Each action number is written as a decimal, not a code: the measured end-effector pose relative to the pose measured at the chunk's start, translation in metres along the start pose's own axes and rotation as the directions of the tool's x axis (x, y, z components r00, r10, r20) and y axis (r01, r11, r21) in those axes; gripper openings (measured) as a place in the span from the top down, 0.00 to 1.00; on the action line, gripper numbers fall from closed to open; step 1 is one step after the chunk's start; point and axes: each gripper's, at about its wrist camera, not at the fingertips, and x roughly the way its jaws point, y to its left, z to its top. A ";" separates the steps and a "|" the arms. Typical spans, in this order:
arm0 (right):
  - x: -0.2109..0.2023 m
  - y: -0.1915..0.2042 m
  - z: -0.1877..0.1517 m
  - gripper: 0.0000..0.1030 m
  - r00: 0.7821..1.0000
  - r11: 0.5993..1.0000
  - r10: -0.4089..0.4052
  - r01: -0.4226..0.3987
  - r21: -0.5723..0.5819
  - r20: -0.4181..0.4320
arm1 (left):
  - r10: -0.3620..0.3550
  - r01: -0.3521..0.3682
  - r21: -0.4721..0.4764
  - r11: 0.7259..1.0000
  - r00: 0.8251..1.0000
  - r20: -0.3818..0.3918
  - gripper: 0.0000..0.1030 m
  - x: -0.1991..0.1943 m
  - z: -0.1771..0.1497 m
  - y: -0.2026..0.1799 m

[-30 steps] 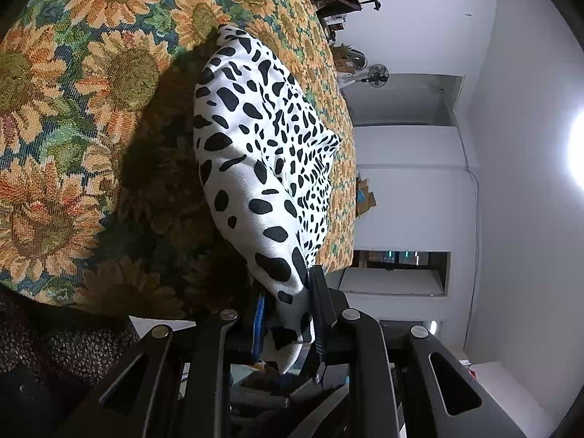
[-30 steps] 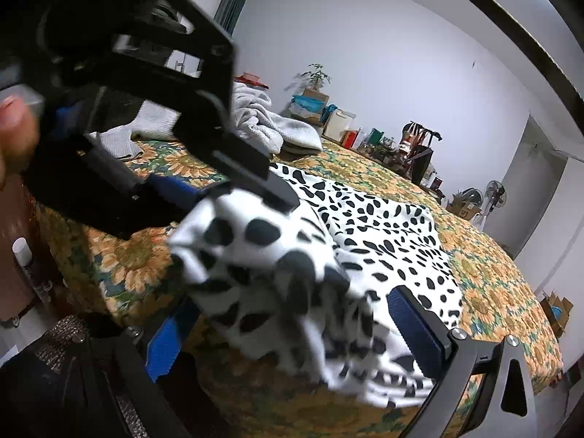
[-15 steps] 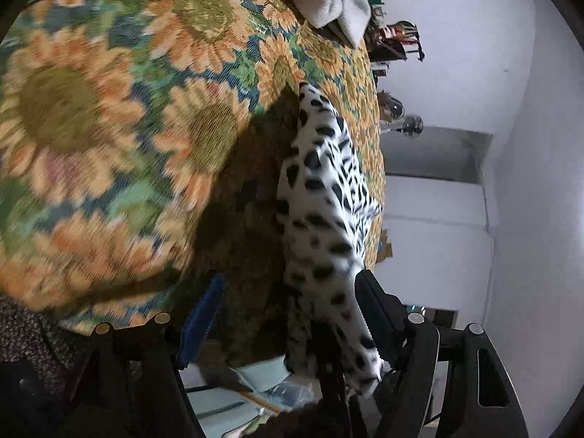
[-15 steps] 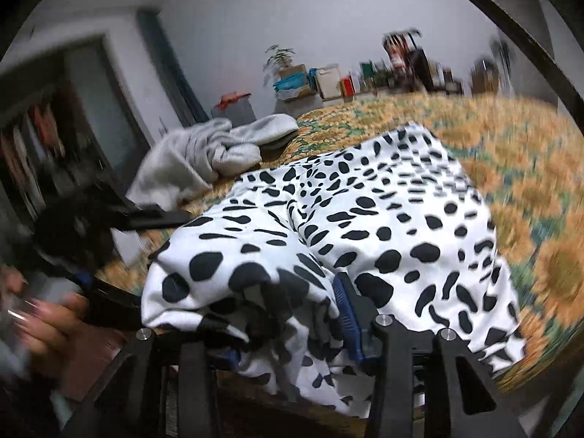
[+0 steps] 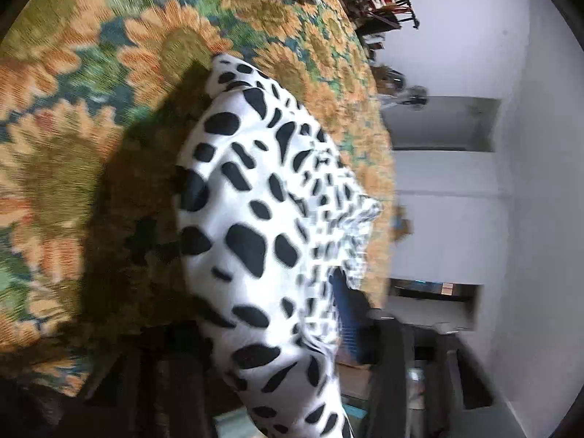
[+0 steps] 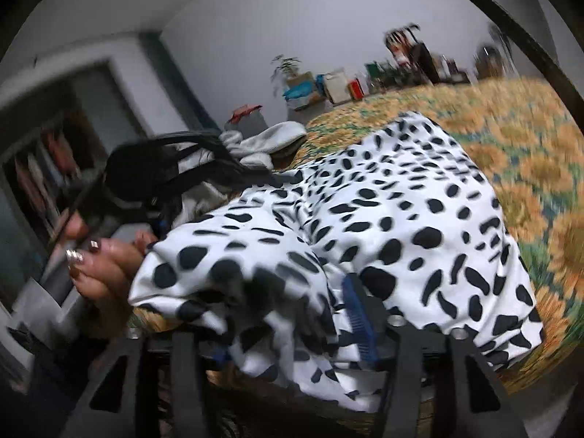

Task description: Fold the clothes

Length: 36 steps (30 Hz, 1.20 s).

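Observation:
A white garment with black spots (image 5: 255,219) lies on the sunflower bedspread (image 5: 91,109) near the bed's edge. In the left wrist view its near end drapes between my left gripper's (image 5: 255,328) wide-apart jaws; the blue pad (image 5: 346,314) shows on the right, the left finger is covered by cloth. In the right wrist view the garment (image 6: 401,219) bunches over my right gripper (image 6: 292,325), whose blue pad (image 6: 359,325) presses into the folds. My other hand-held gripper (image 6: 153,175) is at the left, at the garment's corner.
A pile of grey-white clothes (image 6: 262,142) lies on the bed behind the garment. Boxes, a plant (image 6: 288,69) and a rack stand along the far wall. A doorway and a fan (image 5: 412,95) are past the bed's far side.
My left gripper let go of the garment's end and opened, then moved back over the cloth. My right gripper closed on the bunched near edge; the garment lies flatter on the bed.

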 end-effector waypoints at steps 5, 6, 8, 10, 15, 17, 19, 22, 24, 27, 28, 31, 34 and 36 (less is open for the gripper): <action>0.004 0.021 -0.005 0.17 0.998 0.992 -0.054 0.052 -0.116 -0.013 | -0.106 0.106 0.005 0.994 0.994 -0.024 0.80 -0.004 -0.008 -0.004; 0.006 0.024 -0.005 0.14 0.998 0.989 -0.068 0.066 -0.132 -0.012 | -0.127 0.127 -0.001 0.992 0.991 -0.036 0.80 -0.002 -0.002 -0.005; 0.009 0.030 -0.006 0.13 0.995 0.983 -0.099 0.098 -0.153 -0.004 | -0.150 0.151 0.015 0.988 0.987 -0.051 0.80 -0.006 0.000 -0.011; 0.011 0.034 -0.006 0.13 0.990 0.975 -0.140 0.140 -0.171 0.014 | -0.146 0.148 0.042 0.988 0.988 -0.049 0.80 -0.002 0.001 -0.029; 0.018 0.038 -0.003 0.31 0.953 0.931 -0.299 0.301 -0.207 0.040 | -0.121 0.123 0.082 0.989 0.992 -0.031 0.82 0.008 0.005 -0.041; 0.018 0.038 -0.005 0.46 0.935 0.909 -0.353 0.354 -0.218 0.043 | -0.077 0.077 0.105 0.991 0.997 -0.006 0.83 0.003 0.003 -0.042; 0.017 0.039 -0.007 0.52 0.926 0.899 -0.376 0.375 -0.226 0.039 | -0.038 0.035 0.136 0.990 0.999 0.016 0.84 -0.008 -0.005 -0.037; 0.015 0.041 -0.011 0.52 0.917 0.888 -0.398 0.394 -0.237 0.029 | 0.033 -0.041 0.178 0.983 0.998 0.047 0.84 -0.009 -0.015 -0.037; 0.013 0.045 -0.016 0.51 0.908 0.876 -0.419 0.411 -0.254 0.023 | 0.078 -0.089 0.195 0.977 0.995 0.063 0.83 -0.011 -0.021 -0.033; 0.009 0.053 -0.028 0.34 0.896 0.858 -0.443 0.426 -0.288 0.005 | 0.096 -0.108 0.194 0.975 0.993 0.071 0.83 -0.018 -0.030 -0.020; 0.008 0.056 -0.031 0.26 0.896 0.855 -0.444 0.423 -0.299 -0.002 | 0.103 -0.116 0.195 0.974 0.992 0.075 0.83 -0.018 -0.030 -0.018; 0.000 0.062 -0.047 0.17 0.906 0.859 -0.421 0.389 -0.334 -0.029 | 0.132 -0.147 0.209 0.967 0.988 0.086 0.83 -0.022 -0.035 -0.012; -0.018 0.053 -0.057 0.13 0.939 0.907 -0.342 0.316 -0.279 -0.048 | 0.165 -0.183 0.221 0.958 0.981 0.097 0.83 -0.015 -0.034 -0.010; -0.029 0.035 -0.058 0.13 0.957 0.948 -0.282 0.265 -0.174 -0.076 | 0.192 -0.210 0.229 0.950 0.976 0.101 0.81 -0.012 -0.036 -0.010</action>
